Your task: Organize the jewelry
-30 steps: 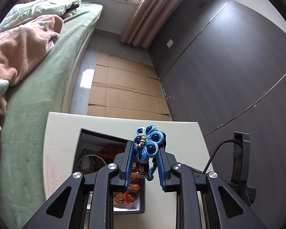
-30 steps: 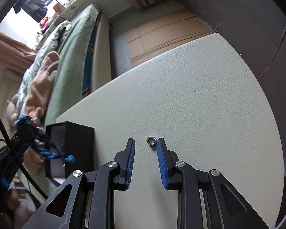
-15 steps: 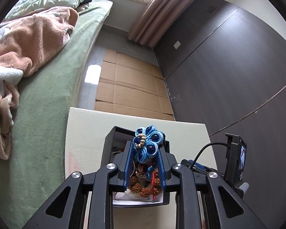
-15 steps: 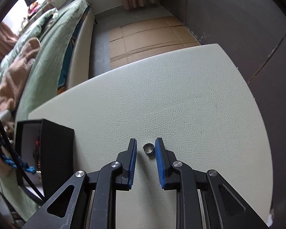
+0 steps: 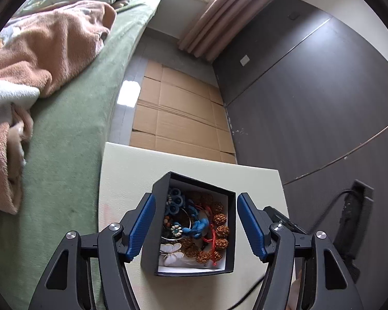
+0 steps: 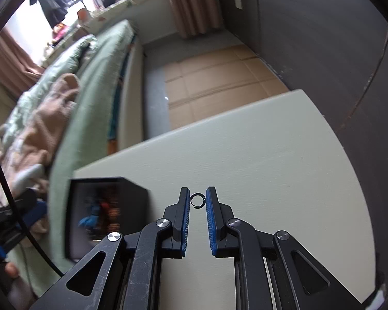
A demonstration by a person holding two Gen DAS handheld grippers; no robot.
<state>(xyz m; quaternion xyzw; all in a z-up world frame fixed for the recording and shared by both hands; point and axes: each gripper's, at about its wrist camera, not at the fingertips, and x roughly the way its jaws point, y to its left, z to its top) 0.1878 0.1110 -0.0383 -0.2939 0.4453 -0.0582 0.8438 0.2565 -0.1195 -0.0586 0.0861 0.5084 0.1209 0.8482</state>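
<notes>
A black jewelry box (image 5: 156, 222) stands open on the pale tabletop (image 5: 132, 162). Inside lie a blue knotted ornament (image 5: 176, 201), brown bead bracelets (image 5: 219, 230) and a white butterfly piece (image 5: 172, 250). My left gripper (image 5: 196, 208) is open and empty, its fingers spread over the box. My right gripper (image 6: 197, 201) is shut on a small dark ring (image 6: 198, 200), held upright between the fingertips above the table. The box (image 6: 132, 206) shows blurred to its left.
A green bed (image 5: 64, 129) with a peach blanket (image 5: 38, 46) runs along the table's left side. Flattened cardboard (image 5: 176, 118) covers the floor beyond the table. A dark wall (image 5: 310, 103) stands on the right. A black cable (image 6: 2, 180) hangs at far left.
My left gripper opened and dropped the blue ornament into the box. My right gripper closed on the ring and lifted it off the table.
</notes>
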